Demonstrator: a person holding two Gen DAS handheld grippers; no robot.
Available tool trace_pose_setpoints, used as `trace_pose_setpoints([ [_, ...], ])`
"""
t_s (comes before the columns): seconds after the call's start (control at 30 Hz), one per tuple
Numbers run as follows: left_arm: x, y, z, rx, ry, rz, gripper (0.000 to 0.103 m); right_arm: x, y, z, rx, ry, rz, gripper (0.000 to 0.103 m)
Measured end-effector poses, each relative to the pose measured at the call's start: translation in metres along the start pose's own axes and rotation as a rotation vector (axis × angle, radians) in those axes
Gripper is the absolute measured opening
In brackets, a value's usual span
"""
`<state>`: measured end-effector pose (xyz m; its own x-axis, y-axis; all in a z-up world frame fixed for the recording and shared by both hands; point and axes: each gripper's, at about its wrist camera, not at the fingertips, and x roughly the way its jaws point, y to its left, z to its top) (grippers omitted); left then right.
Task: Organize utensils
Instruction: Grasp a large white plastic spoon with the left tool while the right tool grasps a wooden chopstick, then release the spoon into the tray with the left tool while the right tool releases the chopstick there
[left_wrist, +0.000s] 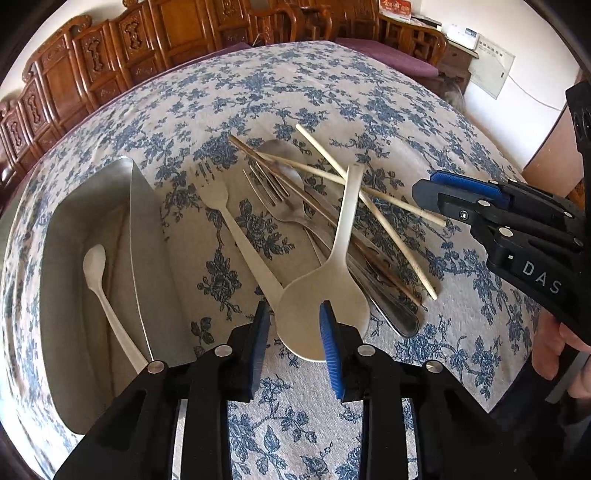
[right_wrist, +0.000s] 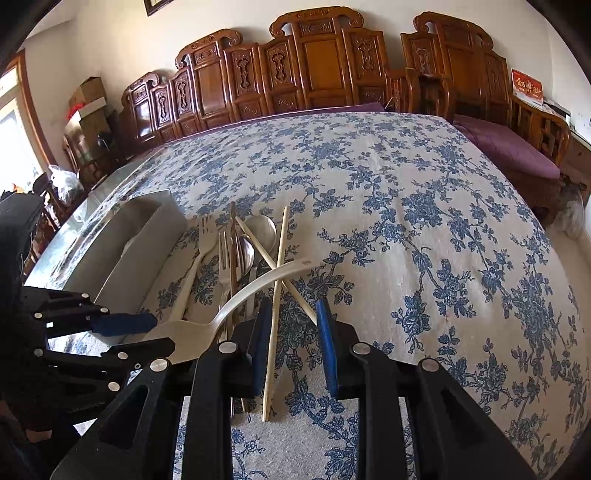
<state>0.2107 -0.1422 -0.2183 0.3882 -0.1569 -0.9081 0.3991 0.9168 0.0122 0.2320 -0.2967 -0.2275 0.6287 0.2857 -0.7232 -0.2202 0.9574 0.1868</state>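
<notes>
Spoon bowl's the thing here: your left gripper (left_wrist: 295, 332) sits right over the bowl of the white spoon (left_wrist: 325, 291), whose handle runs away from you across the pile of forks and chopsticks (left_wrist: 373, 206). Jaws are narrowly parted around the bowl; can't tell if they're biting yet. Right gripper (right_wrist: 291, 339) is slightly open, straddling a chopstick, holding nothing. Tray (left_wrist: 74, 229) lies just left.

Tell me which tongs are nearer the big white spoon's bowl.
Left. The left tongs straddle the bowl of the big white spoon; the right tongs sit off to its side, over a pale chopstick.
</notes>
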Motion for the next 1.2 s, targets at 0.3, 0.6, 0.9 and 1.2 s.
trace_pose_setpoints([
  [0.3,-0.010,0.011,-0.006,-0.057,-0.027,0.017,0.003,0.005,0.001,-0.002,0.001,0.013,0.004,0.027],
  [0.6,-0.040,0.022,-0.003,-0.108,-0.133,0.069,0.001,0.006,0.002,-0.005,0.000,0.014,0.016,0.027],
  [0.9,-0.072,0.035,-0.004,-0.136,-0.226,0.114,0.001,0.018,0.012,-0.003,-0.034,0.044,0.044,0.027],
  [1.2,-0.090,0.045,-0.010,-0.167,-0.263,0.136,0.001,0.045,0.026,-0.006,-0.111,0.127,-0.044,0.021],
])
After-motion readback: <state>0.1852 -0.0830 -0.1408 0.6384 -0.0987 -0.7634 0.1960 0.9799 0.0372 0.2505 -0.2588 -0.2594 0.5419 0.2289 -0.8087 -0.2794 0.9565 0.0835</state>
